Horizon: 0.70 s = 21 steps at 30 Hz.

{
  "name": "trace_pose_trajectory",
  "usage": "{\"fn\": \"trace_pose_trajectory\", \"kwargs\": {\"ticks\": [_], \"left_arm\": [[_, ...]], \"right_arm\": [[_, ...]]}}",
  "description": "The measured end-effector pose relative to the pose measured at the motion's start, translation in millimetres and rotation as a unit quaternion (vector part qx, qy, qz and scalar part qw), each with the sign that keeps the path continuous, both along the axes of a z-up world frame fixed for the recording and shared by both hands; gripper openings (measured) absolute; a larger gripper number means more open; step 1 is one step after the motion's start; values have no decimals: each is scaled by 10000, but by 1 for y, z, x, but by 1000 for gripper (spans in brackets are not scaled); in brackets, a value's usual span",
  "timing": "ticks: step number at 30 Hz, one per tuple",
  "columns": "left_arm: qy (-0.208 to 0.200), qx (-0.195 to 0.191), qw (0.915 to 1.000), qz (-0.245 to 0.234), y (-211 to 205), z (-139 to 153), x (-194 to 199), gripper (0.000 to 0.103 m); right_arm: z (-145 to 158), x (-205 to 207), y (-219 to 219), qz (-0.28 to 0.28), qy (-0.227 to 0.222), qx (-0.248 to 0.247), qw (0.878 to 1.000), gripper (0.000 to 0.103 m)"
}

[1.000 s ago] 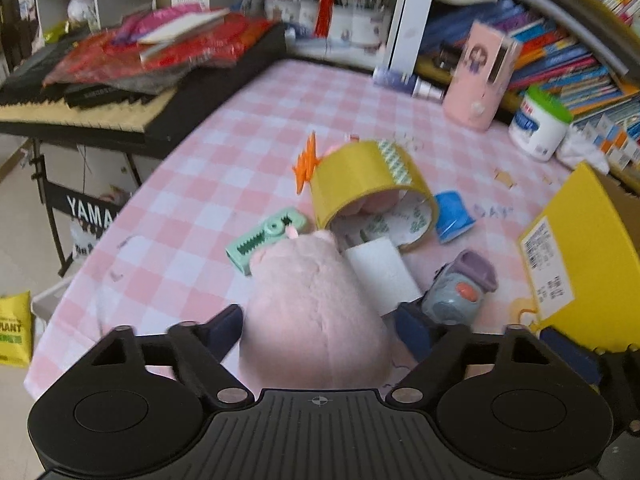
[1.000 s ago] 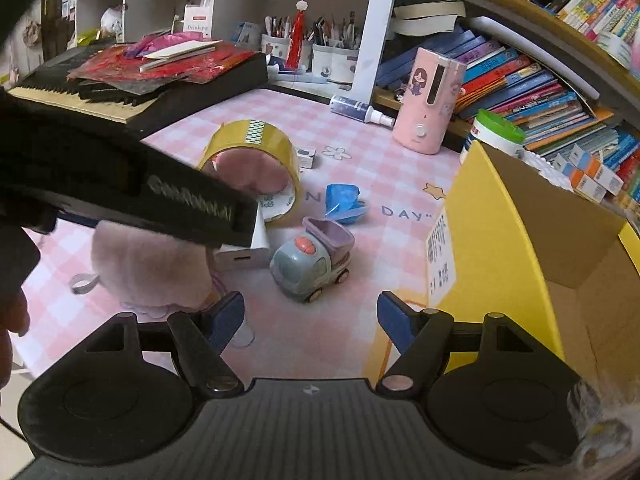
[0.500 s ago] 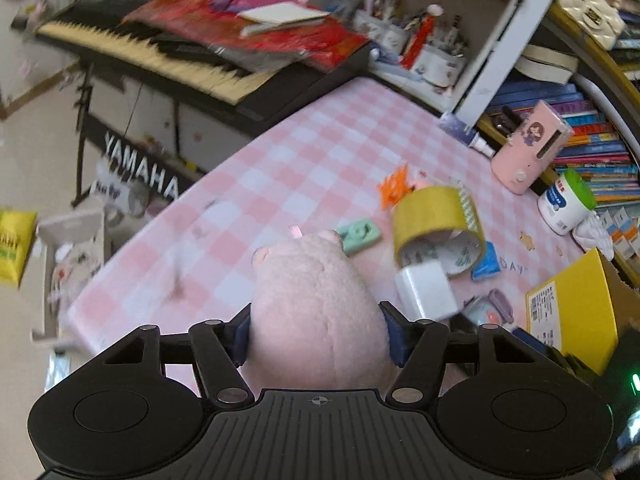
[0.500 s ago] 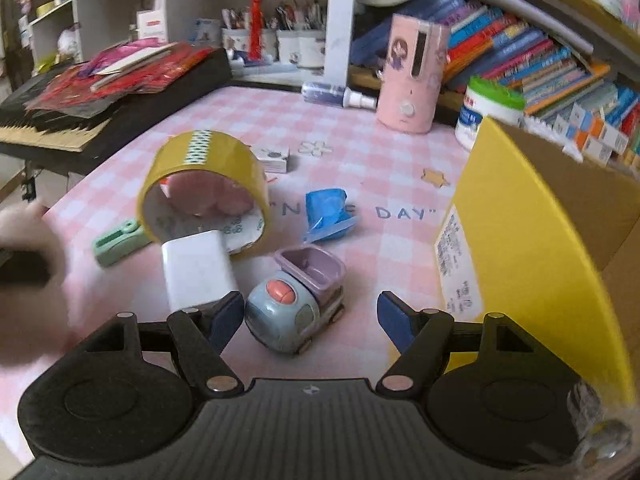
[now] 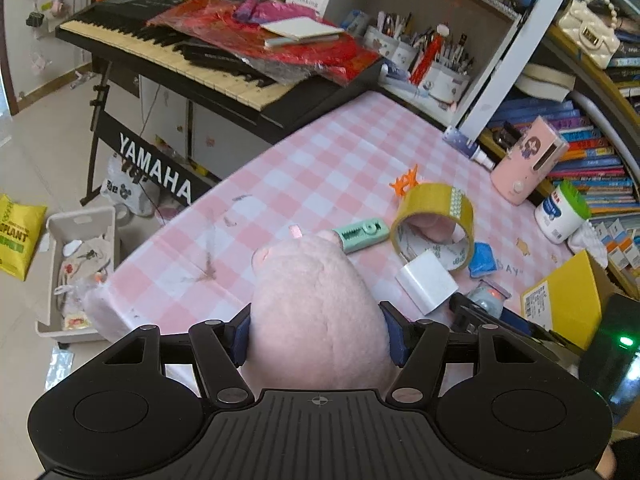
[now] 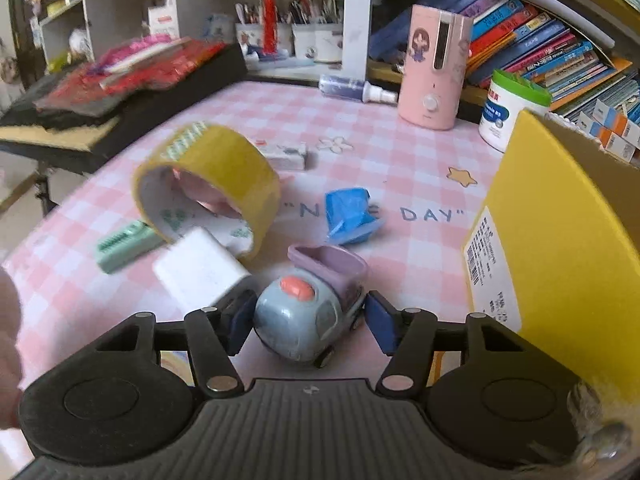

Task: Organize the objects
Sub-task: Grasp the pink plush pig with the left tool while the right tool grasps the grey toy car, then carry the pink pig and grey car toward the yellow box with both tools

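Note:
My left gripper (image 5: 318,334) is shut on a pink plush toy (image 5: 316,304) and holds it high above the pink checked table (image 5: 320,168). My right gripper (image 6: 306,322) is open, its fingers on either side of a grey-blue toy truck (image 6: 310,308) with a purple bed that stands on the table. Whether the pads touch the truck is unclear. A yellow tape roll (image 6: 212,184), a white block (image 6: 198,270), a green clip (image 6: 124,246) and a blue wrapper (image 6: 348,216) lie nearby. A yellow cardboard box (image 6: 556,240) stands at the right.
A pink dispenser (image 6: 434,68), a white jar with a green lid (image 6: 510,110) and a spray bottle (image 6: 354,90) stand at the table's back. Bookshelves lie behind. A Yamaha keyboard (image 5: 200,68) borders the table's left. A grey bin (image 5: 76,264) sits on the floor.
My left gripper closed on the pink plush and lifted it up and back from the table. My right gripper moved forward and down until its fingers flank the toy truck.

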State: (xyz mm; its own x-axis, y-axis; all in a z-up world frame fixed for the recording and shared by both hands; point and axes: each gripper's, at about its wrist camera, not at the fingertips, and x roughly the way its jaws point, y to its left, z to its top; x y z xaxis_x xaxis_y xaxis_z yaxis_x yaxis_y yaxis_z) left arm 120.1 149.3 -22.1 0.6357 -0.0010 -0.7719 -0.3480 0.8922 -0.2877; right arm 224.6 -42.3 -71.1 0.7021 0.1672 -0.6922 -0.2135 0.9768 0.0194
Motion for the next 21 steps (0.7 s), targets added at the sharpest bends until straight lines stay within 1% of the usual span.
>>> {"fn": "trace_pose_trajectory", "kwargs": {"ticks": [1,2,3,6,9,11,15,21], "left_arm": [[-52,-5,10000,7,1,2,-3,62],[-108,-21,9999,8,2,4,-6,62],[-157,-48,9999,12,3,5,-9,62],[-254,-132,9996,0,6,7,-18,62],[-318,-212,9993,-45,8,6,-29,62],[-353,-296,9989,-64,10,5,-37,62],[-386,-357,9985,-121,13,4,-54,62],[-439,-347,9981,-251,12,6,-73,62]], "right_arm": [[6,-4,0,54,-23,67,10000,50],[13,-10,1,144,-57,123,9998,43],[20,-16,1,255,-111,151,9995,40],[38,-39,3,483,-290,156,9983,40],[46,-58,4,604,-413,42,9973,40],[45,-67,5,598,-429,-87,9973,39],[43,-87,3,516,-372,-128,9979,39],[45,-112,6,566,-434,-204,9972,39]]}}
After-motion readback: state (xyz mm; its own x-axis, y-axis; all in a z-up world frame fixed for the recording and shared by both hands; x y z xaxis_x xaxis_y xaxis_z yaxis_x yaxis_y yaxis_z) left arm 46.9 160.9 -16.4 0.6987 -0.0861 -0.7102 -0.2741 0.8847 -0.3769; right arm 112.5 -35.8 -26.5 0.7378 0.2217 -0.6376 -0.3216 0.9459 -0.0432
